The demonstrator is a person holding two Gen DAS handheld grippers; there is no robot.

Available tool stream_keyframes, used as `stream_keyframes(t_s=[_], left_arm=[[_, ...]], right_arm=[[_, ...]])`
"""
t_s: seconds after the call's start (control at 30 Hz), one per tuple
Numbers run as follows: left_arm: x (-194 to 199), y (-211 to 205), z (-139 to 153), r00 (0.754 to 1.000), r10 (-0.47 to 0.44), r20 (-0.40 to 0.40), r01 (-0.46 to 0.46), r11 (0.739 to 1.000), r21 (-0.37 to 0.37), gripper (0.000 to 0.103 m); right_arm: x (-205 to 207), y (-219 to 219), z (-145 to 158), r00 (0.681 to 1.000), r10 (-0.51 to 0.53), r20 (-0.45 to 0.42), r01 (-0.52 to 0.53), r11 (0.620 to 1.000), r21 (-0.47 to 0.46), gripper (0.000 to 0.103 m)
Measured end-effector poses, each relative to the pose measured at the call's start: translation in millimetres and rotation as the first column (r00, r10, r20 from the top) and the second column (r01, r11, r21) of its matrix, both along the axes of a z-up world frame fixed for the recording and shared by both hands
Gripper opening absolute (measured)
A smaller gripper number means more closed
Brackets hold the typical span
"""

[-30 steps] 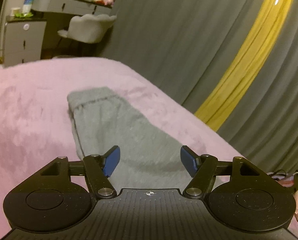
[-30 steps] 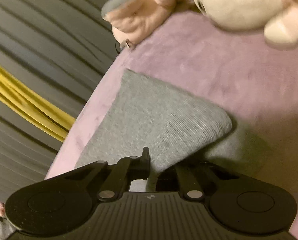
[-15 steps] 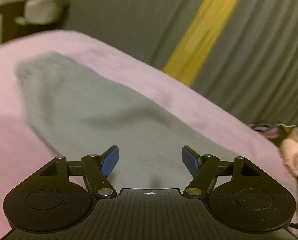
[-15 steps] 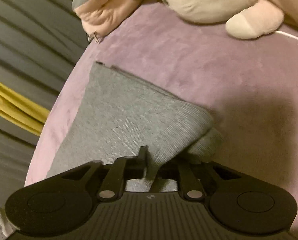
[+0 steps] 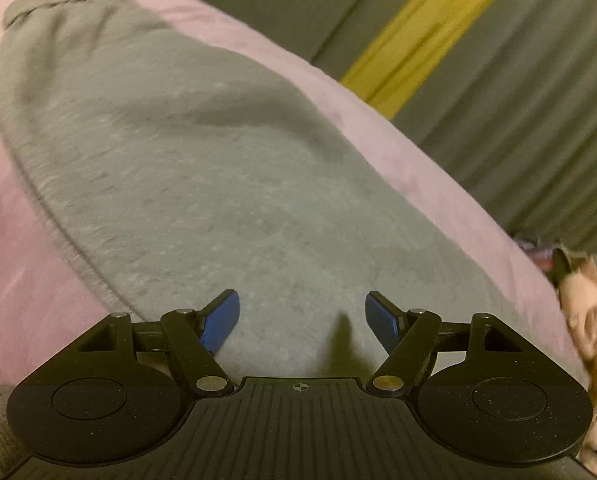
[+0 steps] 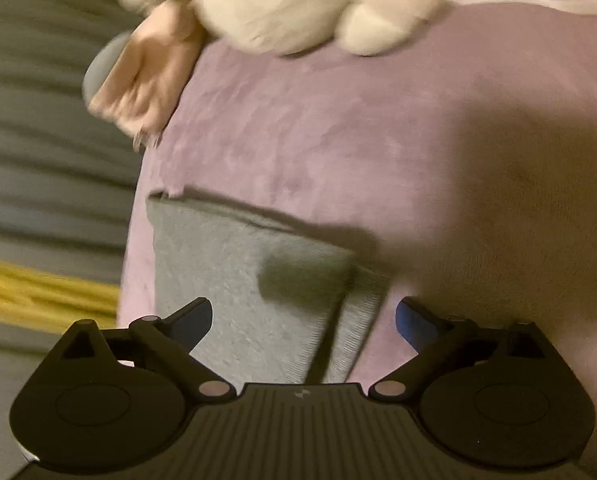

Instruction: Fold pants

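Dim, warm light with a yellowish cast. Both views are motion-blurred, worst on the plush (image 6: 282, 4) and curtain (image 5: 518, 92). Fisheye bends the edges. A broad soft shadow darkens the bed (image 6: 498, 184) at right.

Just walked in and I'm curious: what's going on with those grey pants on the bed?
A person is folding grey pants on a pink bed with two handheld grippers. Both the left gripper and right gripper are open over the fabric, gripping nothing. A plush toy lies beyond the pants.
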State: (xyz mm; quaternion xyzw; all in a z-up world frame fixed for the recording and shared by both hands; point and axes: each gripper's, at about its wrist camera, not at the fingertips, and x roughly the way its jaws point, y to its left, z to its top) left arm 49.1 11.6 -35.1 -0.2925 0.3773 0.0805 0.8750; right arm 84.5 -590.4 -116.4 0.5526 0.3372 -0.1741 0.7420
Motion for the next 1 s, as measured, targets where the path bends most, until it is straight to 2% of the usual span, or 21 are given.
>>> stream_keyframes(t_s=[0.03,0.07,0.17,0.23,0.27,0.3,0.33,0.37,0.4,0.47,0.5,0.57,0.67,0.7,0.77,0.8,0.83,0.87,0.93,0.97,1.0], left_arm=[[-0.5,1.2,-0.5,1.0,0.003,0.001,-0.003,1.0,-0.005,0.077],[-2.1,0.7,-0.4,1.0,-0.001,0.003,0.001,1.0,0.003,0.077],[2.8,-10.7,1.5,0.999,-0.039,-0.008,0.039,0.996,0.074,0.078],[5.1,-18.6,1.6,0.998,-0.064,-0.019,0.066,0.992,0.112,0.078],[6.3,-21.6,1.6,0.997,-0.071,-0.024,0.074,0.989,0.126,0.078],[6.2,-25.4,2.8,0.997,-0.075,-0.028,0.078,0.987,0.14,0.078],[6.1,-26.6,3.1,0.997,-0.075,-0.03,0.079,0.986,0.146,0.078],[5.6,-26.6,3.6,0.997,-0.074,-0.029,0.077,0.986,0.147,0.078],[6.1,-26.3,3.3,0.997,-0.071,-0.026,0.074,0.987,0.143,0.078],[2.6,-23.2,5.6,0.998,-0.054,-0.012,0.055,0.99,0.129,0.078],[1.0,-21.8,6.7,0.999,-0.044,-0.001,0.044,0.992,0.122,0.078],[-3.0,-19.3,10.1,0.999,-0.025,0.031,0.021,0.993,0.116,0.078],[0.6,-19.5,10.8,0.999,-0.022,0.047,0.016,0.992,0.126,0.078],[2.7,-20.9,9.9,0.999,-0.024,0.031,0.02,0.991,0.136,0.078],[7.4,-23.6,6.5,0.999,-0.034,-0.002,0.034,0.989,0.147,0.078],[8.9,-25.3,5.5,0.999,-0.037,-0.015,0.039,0.987,0.159,0.078],[9.7,-27.0,4.9,0.999,-0.039,-0.022,0.043,0.984,0.171,0.078],[10.0,-28.5,4.3,0.999,-0.043,-0.025,0.047,0.982,0.181,0.078],[10.4,-30.7,4.4,0.998,-0.048,-0.029,0.053,0.98,0.194,0.078],[10.6,-31.2,4.2,0.998,-0.05,-0.033,0.056,0.978,0.199,0.078],[11.0,-31.5,3.8,0.998,-0.052,-0.036,0.058,0.978,0.202,0.078]], right_arm=[[4.6,3.3,-0.1,0.999,0.024,0.048,-0.023,1.0,-0.012,0.052],[6.4,5.9,-1.7,0.998,0.034,0.059,-0.034,0.999,-0.006,0.029],[5.5,3.0,-13.7,0.999,-0.004,0.043,0.002,0.999,0.05,0.033],[8.5,-2.3,-23.8,0.996,-0.037,0.076,0.028,0.992,0.125,0.05],[8.2,-3.9,-28.0,0.993,-0.045,0.11,0.027,0.987,0.159,0.064],[9.7,-3.9,-29.0,0.991,-0.039,0.128,0.017,0.986,0.169,0.069],[12.3,-3.1,-27.6,0.991,-0.017,0.131,-0.004,0.988,0.157,0.07],[15.2,0.0,-23.4,0.993,0.012,0.121,-0.027,0.992,0.122,0.067],[16.8,4.4,-17.3,0.993,0.042,0.113,-0.051,0.996,0.079,0.046],[20.5,10.7,-4.4,0.99,0.088,0.106,-0.089,0.996,0.007,0.011],[20.1,12.0,4.5,0.989,0.098,0.112,-0.096,0.995,-0.028,0.01],[11.4,11.7,29.6,0.974,0.117,0.194,-0.102,0.991,-0.086,0.01],[-7.3,0.5,50.9,0.93,0.039,0.366,-0.018,0.998,-0.06,0.008],[-11.8,-2.0,52.1,0.929,0.025,0.368,0.002,0.997,-0.072,0.008],[-6.3,-1.0,45.9,0.963,0.076,0.259,-0.027,0.982,-0.186,0.008],[1.4,4.1,40.1,0.981,0.118,0.155,-0.073,0.96,-0.269,0.008],[8.6,6.3,31.5,0.991,0.126,0.045,-0.108,0.954,-0.278,0.008],[15.0,4.6,23.1,0.993,0.118,-0.012,-0.118,0.967,-0.226,0.01],[16.4,-0.2,15.7,0.995,0.102,0.003,-0.1,0.983,-0.155,0.016],[16.3,-1.7,14.5,0.995,0.099,0.029,-0.095,0.987,-0.127,0.027],[16.0,-2.2,13.6,0.993,0.108,0.041,-0.103,0.988,-0.117,0.048]])
